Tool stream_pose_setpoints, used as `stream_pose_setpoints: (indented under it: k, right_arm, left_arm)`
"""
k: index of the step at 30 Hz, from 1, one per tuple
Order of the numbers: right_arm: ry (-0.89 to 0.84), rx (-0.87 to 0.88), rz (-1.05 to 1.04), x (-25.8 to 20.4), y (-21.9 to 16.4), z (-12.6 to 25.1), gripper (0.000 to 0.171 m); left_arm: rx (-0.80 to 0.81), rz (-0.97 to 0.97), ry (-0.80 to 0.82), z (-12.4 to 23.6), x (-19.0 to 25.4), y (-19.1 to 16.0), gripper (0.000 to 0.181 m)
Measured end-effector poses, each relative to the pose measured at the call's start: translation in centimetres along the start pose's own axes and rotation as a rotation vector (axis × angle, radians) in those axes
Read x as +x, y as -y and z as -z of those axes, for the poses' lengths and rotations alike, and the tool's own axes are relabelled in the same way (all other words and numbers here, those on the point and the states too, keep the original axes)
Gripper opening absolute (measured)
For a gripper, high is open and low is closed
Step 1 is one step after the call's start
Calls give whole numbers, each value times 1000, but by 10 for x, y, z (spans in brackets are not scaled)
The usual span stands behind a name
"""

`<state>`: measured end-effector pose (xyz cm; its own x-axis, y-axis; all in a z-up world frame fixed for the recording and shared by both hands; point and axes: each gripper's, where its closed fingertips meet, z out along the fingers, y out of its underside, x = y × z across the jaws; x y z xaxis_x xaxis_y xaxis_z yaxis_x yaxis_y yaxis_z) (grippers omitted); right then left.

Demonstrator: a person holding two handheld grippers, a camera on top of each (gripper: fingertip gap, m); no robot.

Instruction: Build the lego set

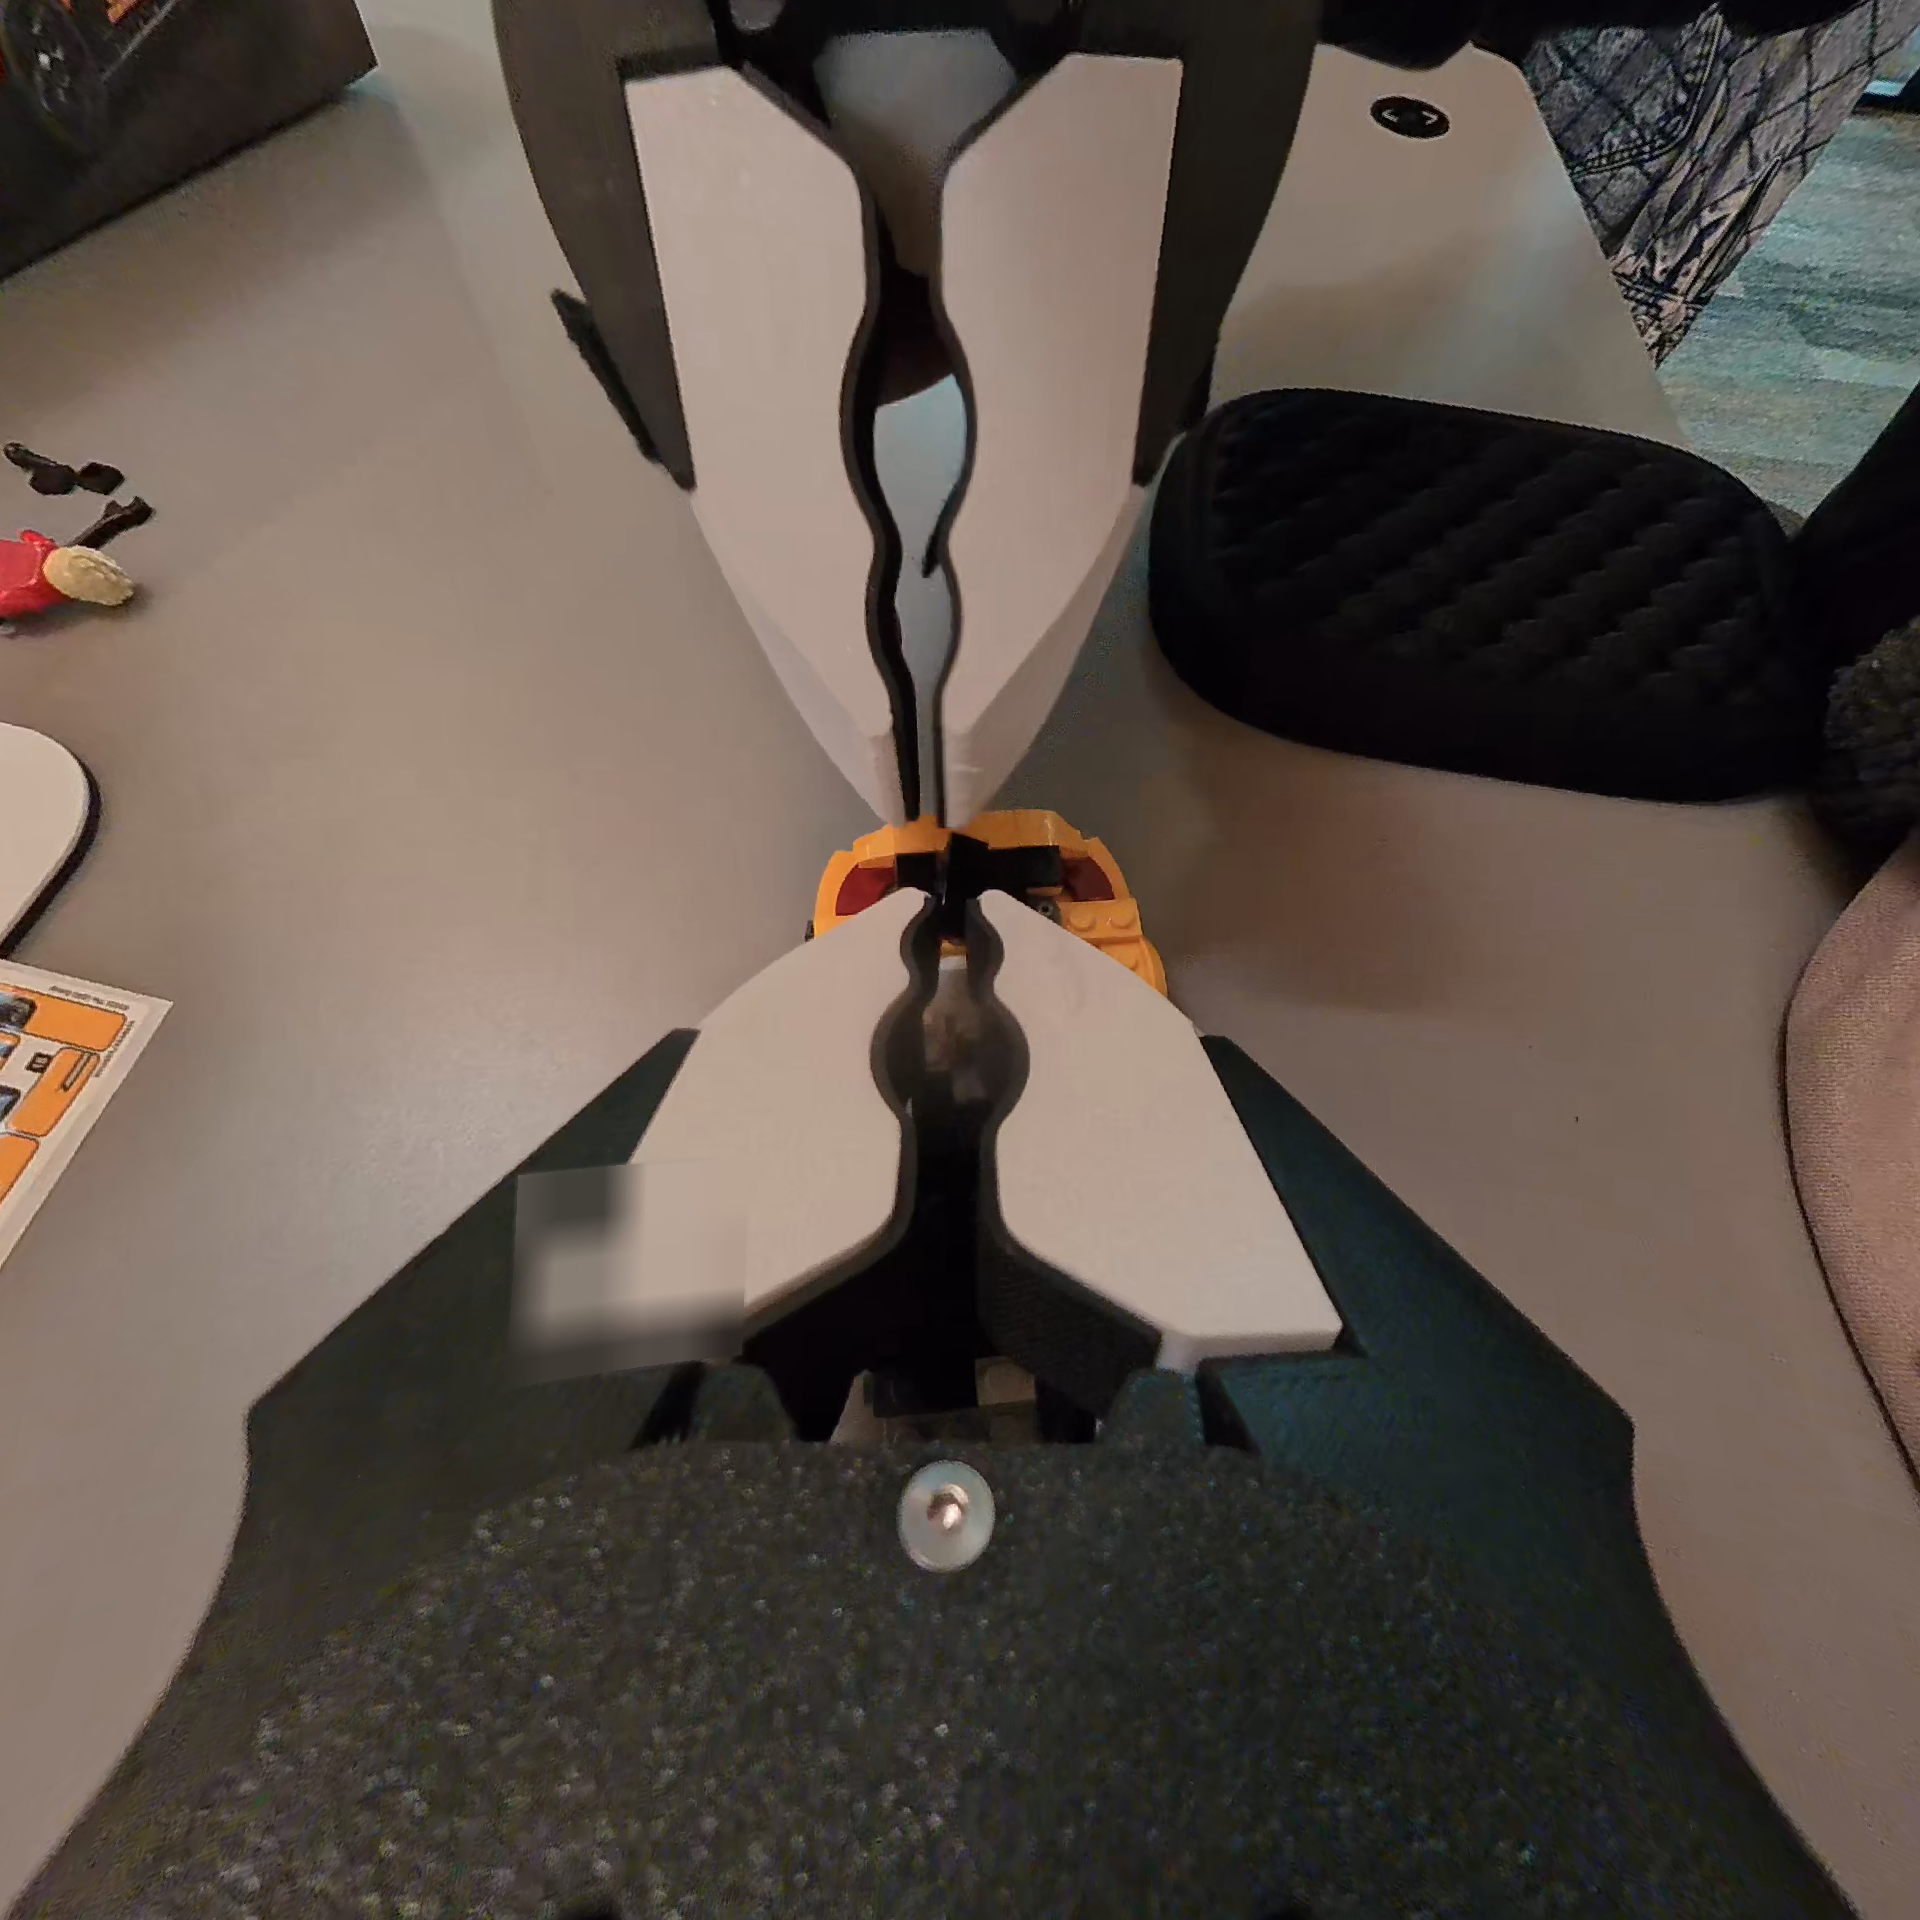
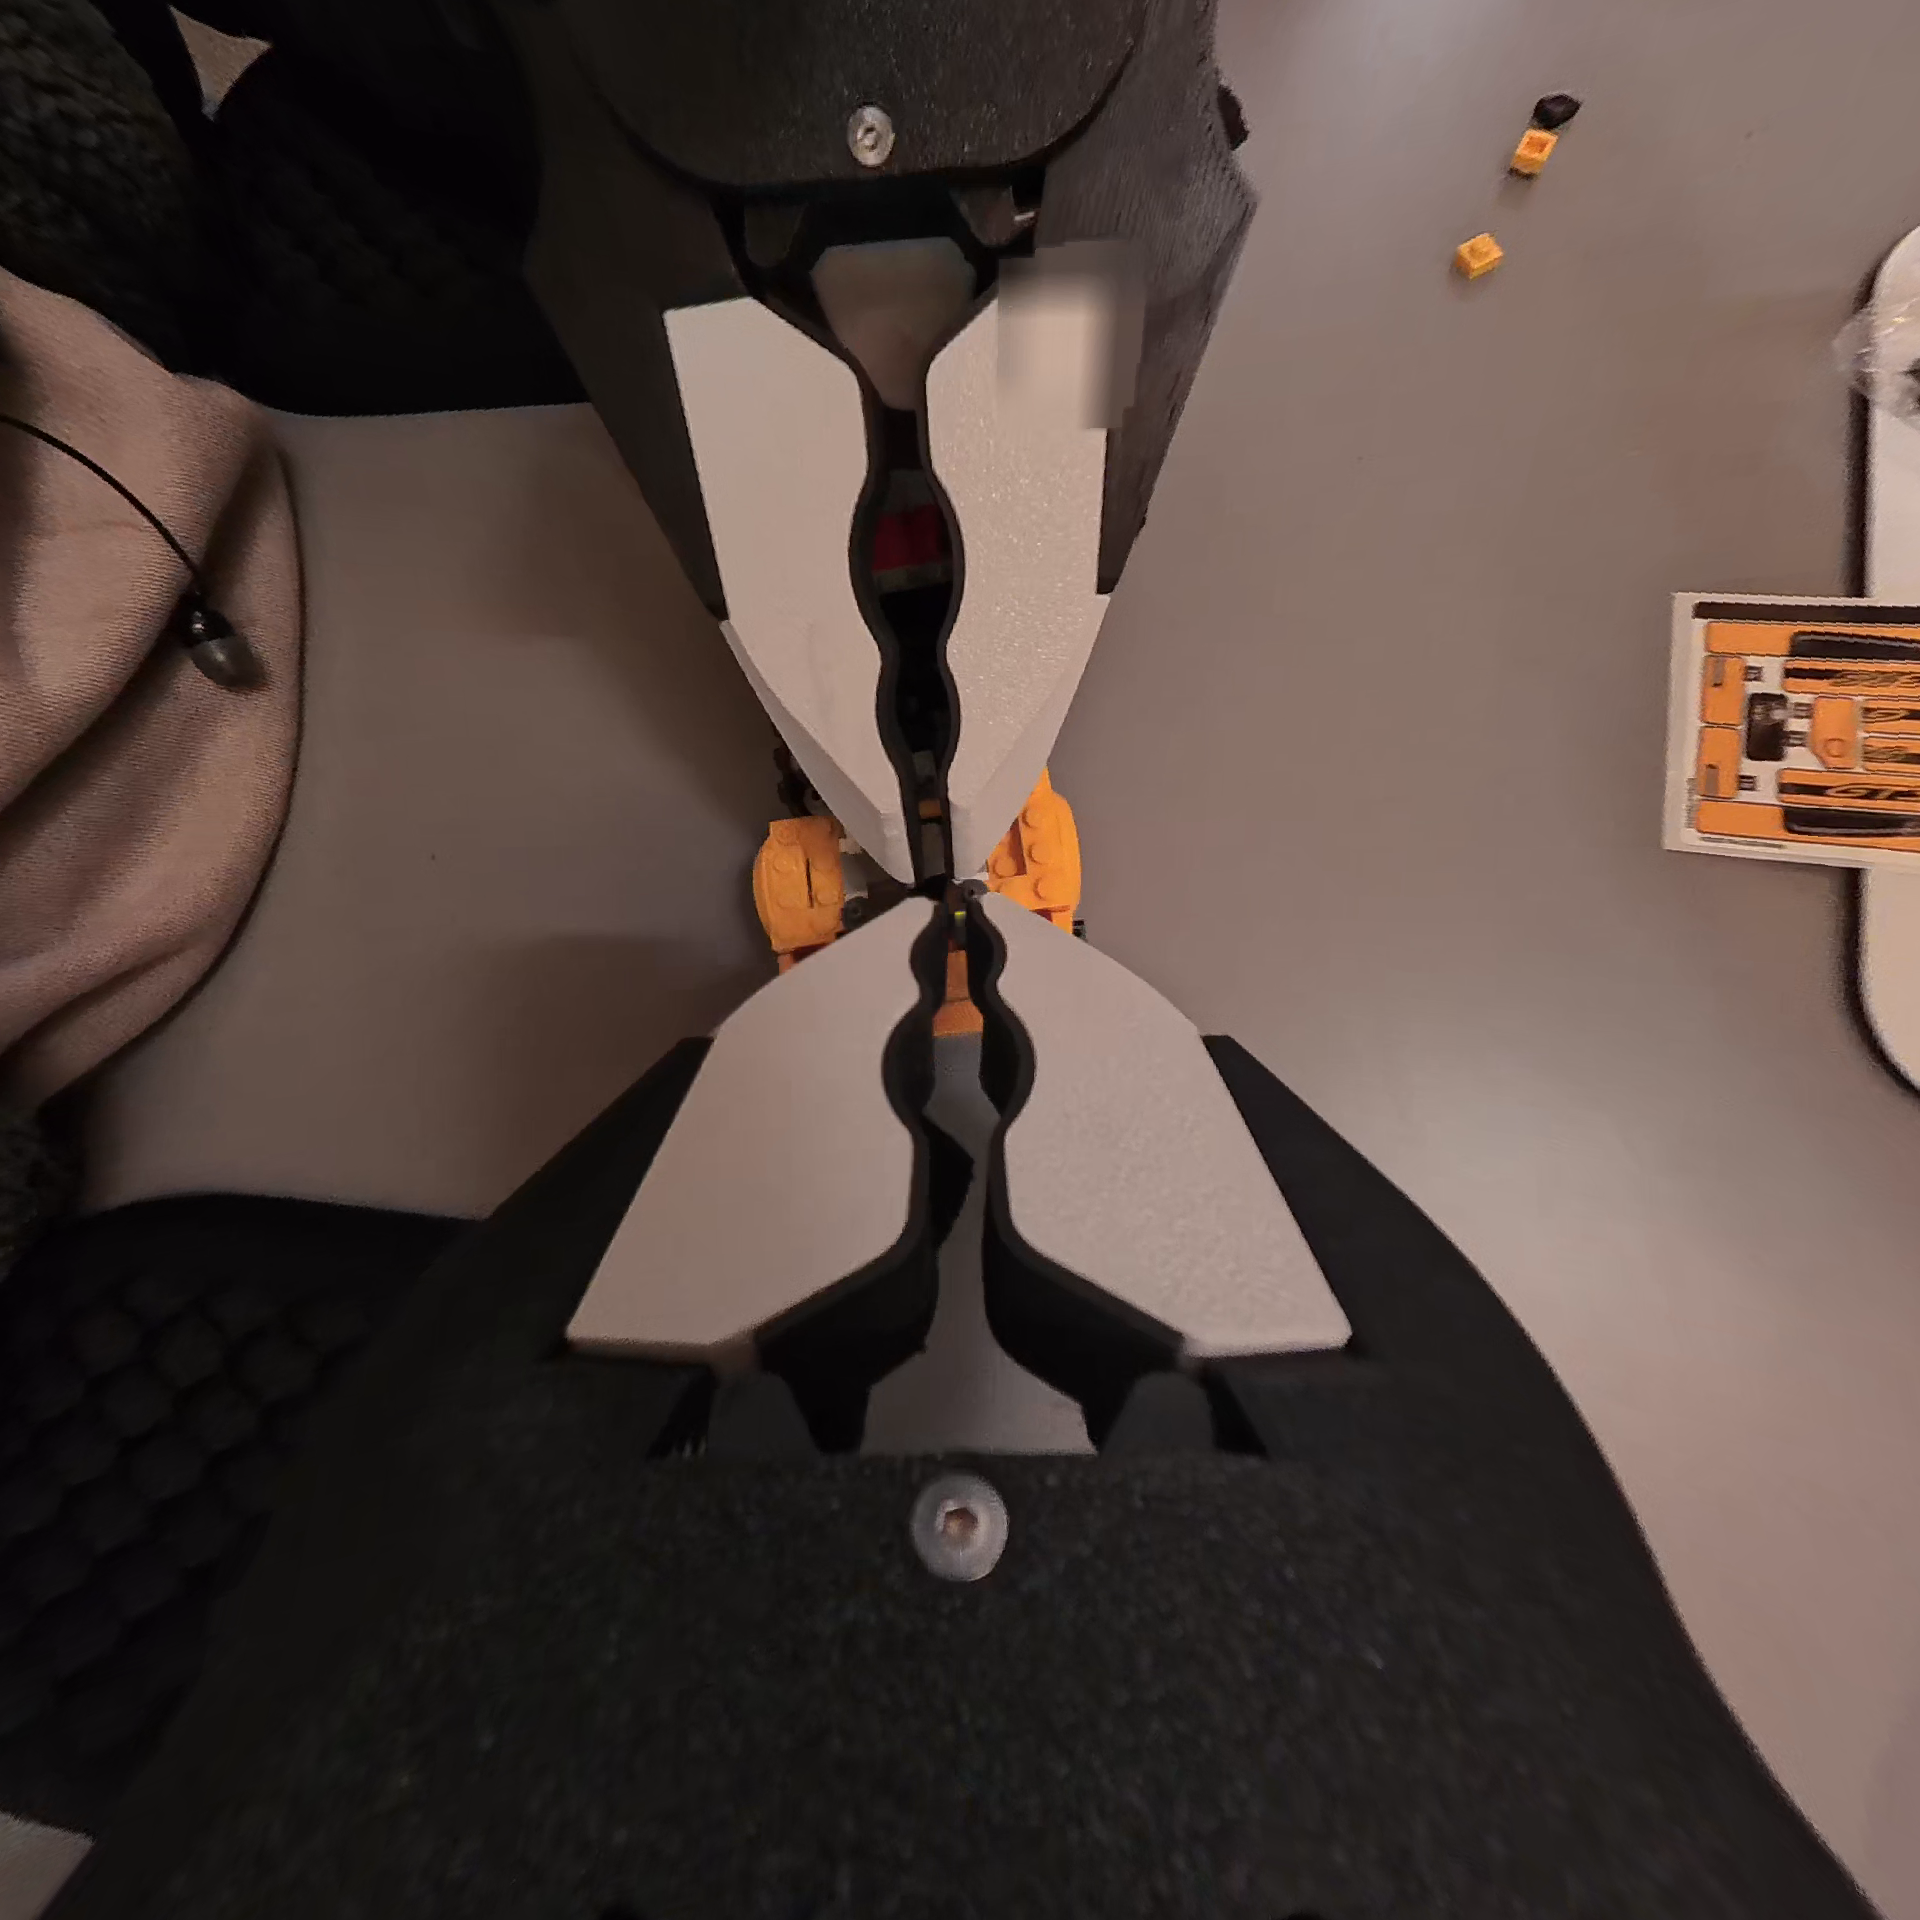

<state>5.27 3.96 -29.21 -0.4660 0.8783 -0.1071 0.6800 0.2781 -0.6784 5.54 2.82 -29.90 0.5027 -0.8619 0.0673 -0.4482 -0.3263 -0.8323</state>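
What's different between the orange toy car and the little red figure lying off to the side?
The orange car sits between the left gripper and right gripper tips; the red figure lies apart, untouched. The car looks bulkier; the figure is slimmer, with a pale head. Both are on the grey table.

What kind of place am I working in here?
Likely an office or hobby desk: a plain grey tabletop, a black quilted chair seat beside it, and carpeted floor past the edge. Loose orange bricks and a sticker sheet lie about.
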Motion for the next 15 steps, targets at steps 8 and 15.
stream_pose_setpoints:
  k: [8,15]
  right_arm:
    - [-30,-77,62,-2,-6,-7,0]
    - [-54,-121,114,-1,-9,-9,0]
  left_arm:
    - [3,10,-6,0,0,0,4]
    - [8,18,-14,1,1,1,5]
